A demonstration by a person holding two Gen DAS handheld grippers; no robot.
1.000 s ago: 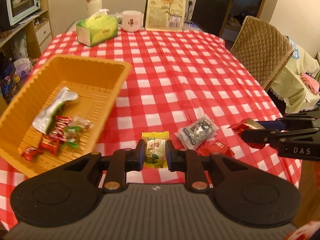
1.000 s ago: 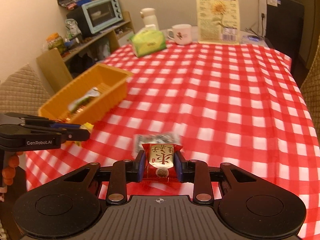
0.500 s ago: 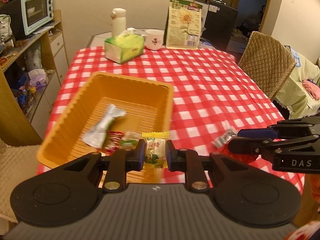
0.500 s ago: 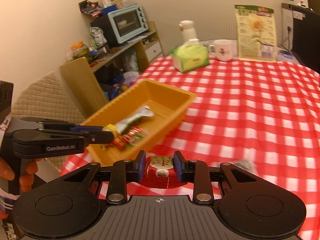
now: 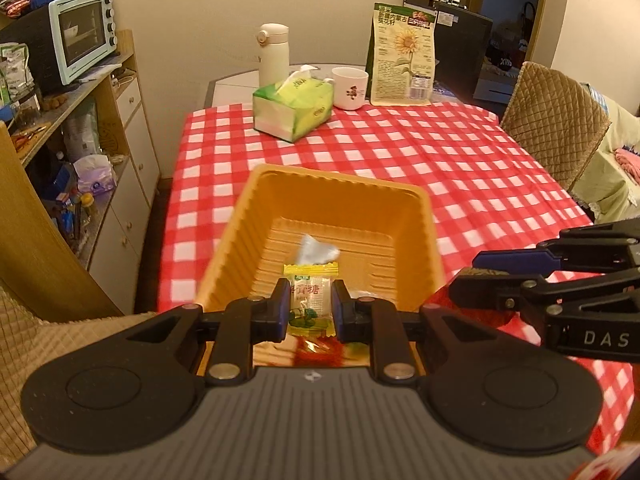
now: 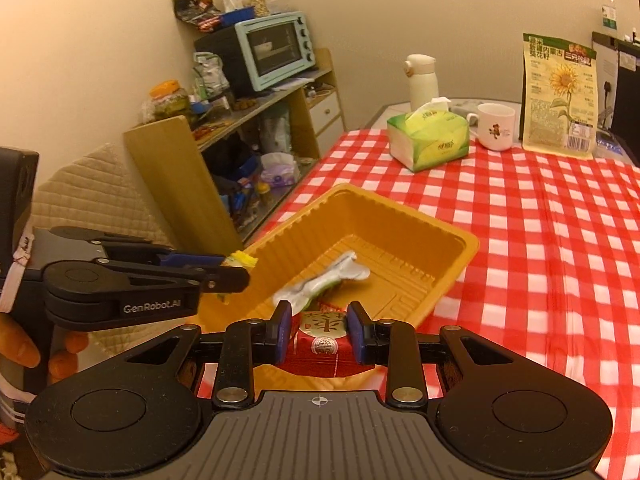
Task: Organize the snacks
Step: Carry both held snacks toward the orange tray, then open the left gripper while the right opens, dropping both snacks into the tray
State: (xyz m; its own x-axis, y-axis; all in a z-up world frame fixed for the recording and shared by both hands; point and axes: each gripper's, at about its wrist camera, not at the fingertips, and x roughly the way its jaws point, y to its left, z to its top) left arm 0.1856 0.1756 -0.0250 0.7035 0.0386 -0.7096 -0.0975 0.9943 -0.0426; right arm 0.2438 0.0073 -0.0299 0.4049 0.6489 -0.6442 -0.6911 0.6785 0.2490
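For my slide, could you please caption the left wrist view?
Left gripper holds a yellow-edged wrapped candy above the orange plastic tray.

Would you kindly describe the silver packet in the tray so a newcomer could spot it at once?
Start at the red-checked tablecloth and find the orange tray near its edge. The silver packet lies on the tray's ribbed floor. It is the only crinkled, silvery wrapper there; the sweets beside it are red or green.

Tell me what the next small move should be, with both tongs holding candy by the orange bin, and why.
Probably open the left tongs: the yellow candy they pinch looks to hang over the orange bin, above the wrappers inside. The right tongs hold the red candy at the near rim, so those may need a nudge forward first.
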